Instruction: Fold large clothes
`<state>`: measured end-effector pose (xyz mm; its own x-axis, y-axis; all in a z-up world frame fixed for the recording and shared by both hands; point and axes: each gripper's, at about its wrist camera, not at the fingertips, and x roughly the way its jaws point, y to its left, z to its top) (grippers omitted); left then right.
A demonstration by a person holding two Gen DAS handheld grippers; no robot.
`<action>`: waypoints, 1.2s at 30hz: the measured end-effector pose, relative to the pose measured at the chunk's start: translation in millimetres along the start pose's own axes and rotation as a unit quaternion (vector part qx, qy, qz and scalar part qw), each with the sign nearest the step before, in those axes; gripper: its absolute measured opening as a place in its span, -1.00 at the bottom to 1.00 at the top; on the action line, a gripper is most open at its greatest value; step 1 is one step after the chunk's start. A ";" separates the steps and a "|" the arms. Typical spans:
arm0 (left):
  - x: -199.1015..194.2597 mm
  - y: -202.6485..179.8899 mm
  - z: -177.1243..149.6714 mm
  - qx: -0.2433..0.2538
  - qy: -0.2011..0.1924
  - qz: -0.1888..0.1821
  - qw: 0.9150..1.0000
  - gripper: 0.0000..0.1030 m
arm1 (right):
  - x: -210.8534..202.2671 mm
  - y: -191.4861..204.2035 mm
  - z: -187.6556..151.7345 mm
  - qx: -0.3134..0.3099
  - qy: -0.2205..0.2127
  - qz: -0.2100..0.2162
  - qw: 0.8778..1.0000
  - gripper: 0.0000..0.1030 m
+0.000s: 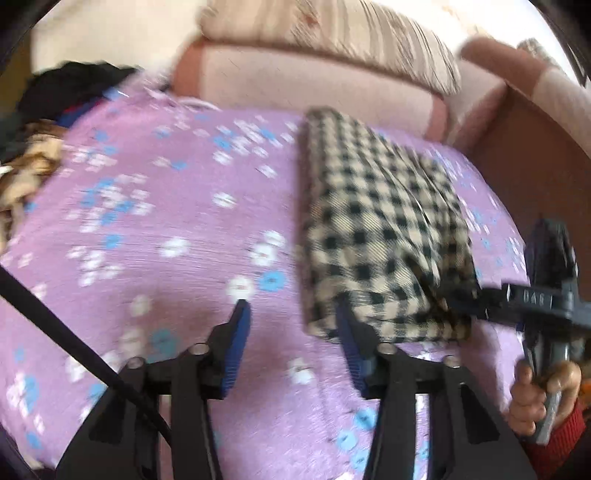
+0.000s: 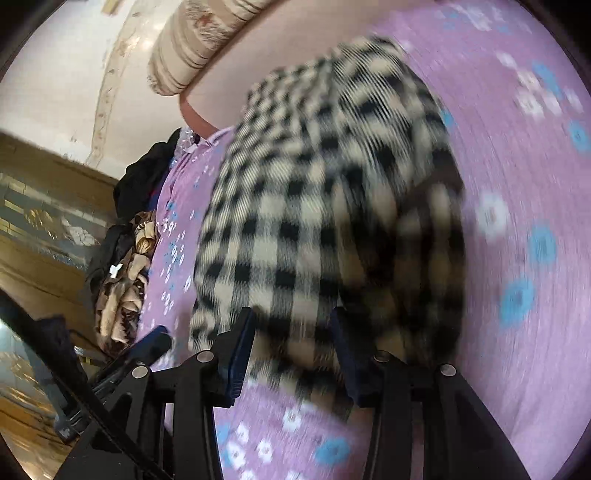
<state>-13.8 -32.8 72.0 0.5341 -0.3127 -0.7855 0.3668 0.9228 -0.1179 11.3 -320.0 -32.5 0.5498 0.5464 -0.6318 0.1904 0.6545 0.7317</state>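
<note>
A folded beige-and-black checked garment (image 1: 376, 221) lies on a purple flowered sheet (image 1: 166, 221). My left gripper (image 1: 291, 304) is open over the sheet, and its right fingertip sits at the garment's near left corner. Nothing is between its fingers. My right gripper (image 1: 458, 295), held by a hand (image 1: 535, 398) in a red sleeve, reaches the garment's near right corner. In the right wrist view the blurred garment (image 2: 332, 203) fills the gap of that gripper (image 2: 291, 314). Its jaws stand apart, the pads not visibly pressing the cloth.
A heap of dark and tan patterned clothes (image 1: 44, 122) (image 2: 125, 277) lies at the sheet's left end. Behind runs a pink sofa back (image 1: 314, 81) with a striped cushion (image 1: 332, 29) on top. A black cable (image 1: 55, 325) crosses the lower left. Bare sheet (image 2: 517, 184) spreads around the garment.
</note>
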 end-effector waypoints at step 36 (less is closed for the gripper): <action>-91.5 -51.1 -74.8 0.022 -0.118 0.105 0.987 1.00 | -86.2 60.4 -121.1 -0.125 -0.201 -0.231 0.944 0.42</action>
<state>-138.4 -34.5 104.5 0.7618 -0.1646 -0.6265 0.2597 0.9637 0.0626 -123.1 -264.3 35.2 0.7282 -0.0373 -0.6844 0.3157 0.9045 0.2866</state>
